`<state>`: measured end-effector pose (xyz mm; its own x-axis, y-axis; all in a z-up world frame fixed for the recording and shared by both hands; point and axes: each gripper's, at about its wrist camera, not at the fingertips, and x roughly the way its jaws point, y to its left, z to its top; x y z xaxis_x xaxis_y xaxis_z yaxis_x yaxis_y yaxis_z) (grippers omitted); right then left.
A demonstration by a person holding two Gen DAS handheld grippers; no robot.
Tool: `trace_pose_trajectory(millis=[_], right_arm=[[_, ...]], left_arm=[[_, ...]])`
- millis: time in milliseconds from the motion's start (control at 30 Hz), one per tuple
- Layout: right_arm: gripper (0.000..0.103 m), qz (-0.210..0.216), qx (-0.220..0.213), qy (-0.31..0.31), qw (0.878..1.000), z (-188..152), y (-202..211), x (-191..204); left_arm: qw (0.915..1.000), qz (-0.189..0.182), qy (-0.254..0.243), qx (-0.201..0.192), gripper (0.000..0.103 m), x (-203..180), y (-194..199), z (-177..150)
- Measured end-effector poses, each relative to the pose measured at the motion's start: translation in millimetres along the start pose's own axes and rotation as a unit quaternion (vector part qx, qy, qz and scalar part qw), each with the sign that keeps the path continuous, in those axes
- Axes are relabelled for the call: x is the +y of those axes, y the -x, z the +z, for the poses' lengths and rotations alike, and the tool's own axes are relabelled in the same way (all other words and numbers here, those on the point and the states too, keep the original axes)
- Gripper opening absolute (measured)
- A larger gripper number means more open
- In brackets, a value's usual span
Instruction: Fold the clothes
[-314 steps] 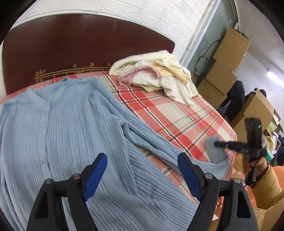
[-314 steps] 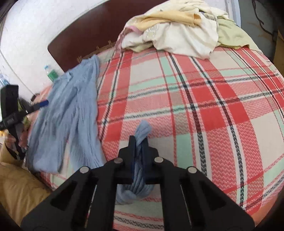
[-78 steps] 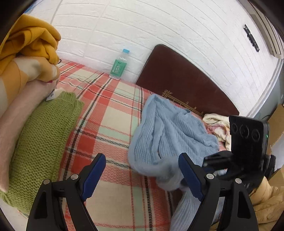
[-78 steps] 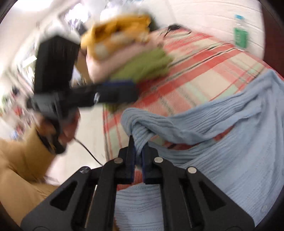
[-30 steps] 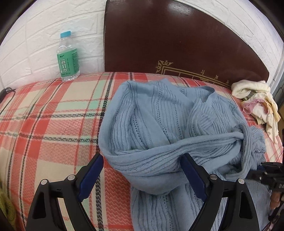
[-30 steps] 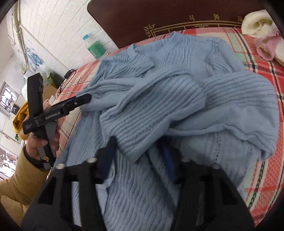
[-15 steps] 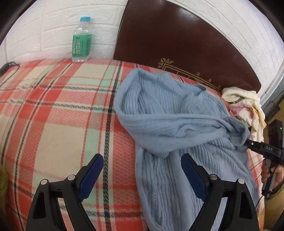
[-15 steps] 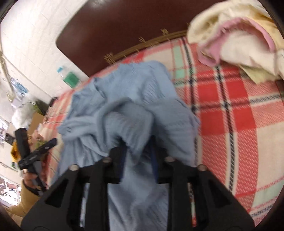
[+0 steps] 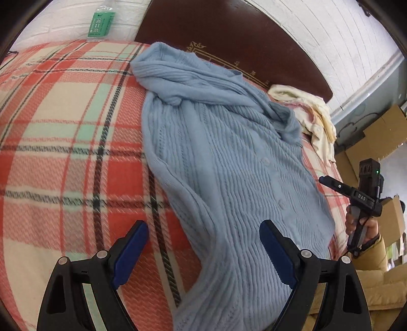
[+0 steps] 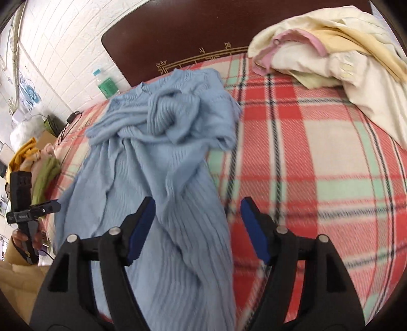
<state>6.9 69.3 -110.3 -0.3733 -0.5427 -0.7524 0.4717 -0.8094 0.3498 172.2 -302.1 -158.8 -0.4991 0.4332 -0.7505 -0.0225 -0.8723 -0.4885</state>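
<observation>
Bed (image 9: 63,157): plaid blanket in red, cream and green; dark headboard (image 9: 241,40) at the far end against a white brick wall.

Blue cardigan (image 9: 229,165): lies lengthwise on the bed, button front up, hem hanging over the near edge. Both sleeves are thrown across the chest and bunched near the collar in a twisted heap (image 10: 168,114).

Risk: the sleeves look uneven and lumpy; folding the body over them as they lie would likely trap the twist and give a crooked bundle. The overhanging hem could drag the cardigan off the bed if tugged.

Cream and pink clothes (image 10: 330,51): loose pile by the headboard, near the cardigan's shoulder; could crowd a sideways spread.

Folded stack (image 10: 38,163): yellow, pink and green, well apart.

Left gripper (image 9: 203,249): fingers wide apart above the lower cardigan, holding nothing.

Right gripper (image 10: 197,229): fingers have just been opening, now apart over the cardigan's edge, nothing pressed between them.

Water bottle (image 9: 100,21): by the wall, clear of the work.
</observation>
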Motion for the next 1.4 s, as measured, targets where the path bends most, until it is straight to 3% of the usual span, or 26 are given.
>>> trace_pose_trajectory(millis=[67,367,500,733,767,867,900,933,1000,1067,1133,1233,1300,1400], right_arm=[[0.080,-0.005,-0.001,0.000,1.000,-14,8,-2],[0.080,-0.005,0.007,0.019,1.000,-60,16,-1],[0.080,0.029,0.006,0.063,0.998,-70,10,14],[0.103,0.053,-0.002,0.102,0.993,-79,1,22],[0.103,0.060,-0.001,0.106,0.993,-78,1,22],[0.103,0.049,0.008,0.123,0.991,-79,0,28],[0.103,0.044,0.010,0.128,0.991,-79,-1,30],[0.101,0.039,0.012,0.132,0.990,-78,0,32],[0.083,0.029,0.015,0.139,0.990,-78,2,35],[0.021,0.055,0.027,0.132,0.989,-75,3,32],[0.016,0.084,0.045,0.122,0.988,-72,1,28],[0.015,0.137,0.064,0.089,0.985,-65,2,20],[0.014,0.183,0.061,0.056,0.980,-61,8,15],[0.014,0.221,0.037,0.048,0.973,-59,23,18]], left_arm=[[0.9999,-0.005,-0.008,0.007,0.092,-6,-1,-6],[0.9994,-0.020,-0.025,0.011,0.099,-25,-3,-26],[0.9994,-0.022,-0.026,0.007,0.099,-30,-3,-34],[0.9998,0.013,-0.006,-0.012,0.097,-35,-2,-40],[0.9996,0.026,-0.002,-0.014,0.096,-37,-3,-40],[0.9971,0.074,0.003,-0.016,0.079,-41,-3,-40],[0.9958,0.090,0.005,-0.016,0.067,-41,-2,-41],[0.9942,0.106,0.008,-0.017,0.048,-41,-1,-41],[0.9930,0.113,0.030,-0.015,0.023,-37,1,-42],[0.9917,0.116,0.054,-0.017,0.017,-32,4,-44],[0.9902,0.113,0.078,-0.023,0.012,-28,9,-47],[0.9896,0.070,0.120,-0.037,0.010,-21,19,-51],[0.9889,0.047,0.131,-0.053,0.009,-21,31,-53],[0.9883,0.018,0.133,-0.072,0.009,-19,45,-54]])
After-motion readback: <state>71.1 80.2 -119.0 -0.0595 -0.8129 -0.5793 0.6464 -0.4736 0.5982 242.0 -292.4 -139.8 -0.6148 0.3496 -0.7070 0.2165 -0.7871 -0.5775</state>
